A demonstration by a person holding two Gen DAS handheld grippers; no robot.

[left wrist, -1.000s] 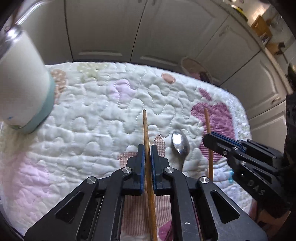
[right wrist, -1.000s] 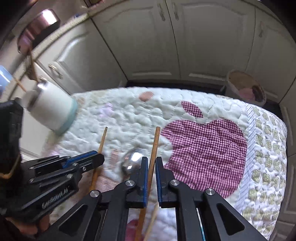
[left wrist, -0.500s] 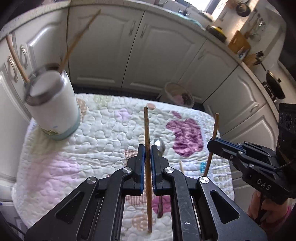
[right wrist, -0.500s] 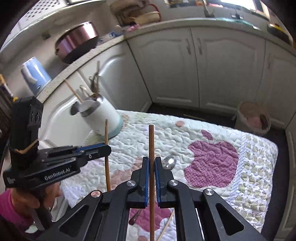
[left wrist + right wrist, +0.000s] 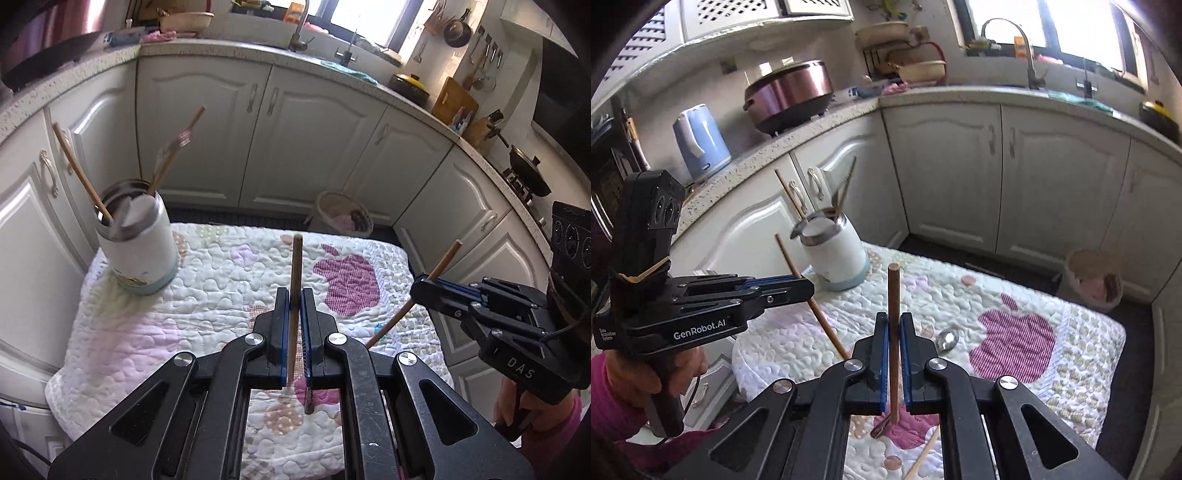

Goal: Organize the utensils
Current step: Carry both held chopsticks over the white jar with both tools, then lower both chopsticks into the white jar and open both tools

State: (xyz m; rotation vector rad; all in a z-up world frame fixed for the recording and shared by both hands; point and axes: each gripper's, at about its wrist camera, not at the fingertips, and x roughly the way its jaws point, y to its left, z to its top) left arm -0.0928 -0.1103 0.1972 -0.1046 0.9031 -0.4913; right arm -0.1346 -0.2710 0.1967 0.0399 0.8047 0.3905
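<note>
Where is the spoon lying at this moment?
In the right wrist view, the spoon lies on the quilt, just right of the right claw, beside the purple apple patch.

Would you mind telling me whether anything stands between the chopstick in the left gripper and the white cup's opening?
Nothing visible blocks the way. The left gripper holds its chopstick above the quilt, clear of the white cup. The cup's mouth is partly taken by chopsticks and cutlery already standing in it.
</note>
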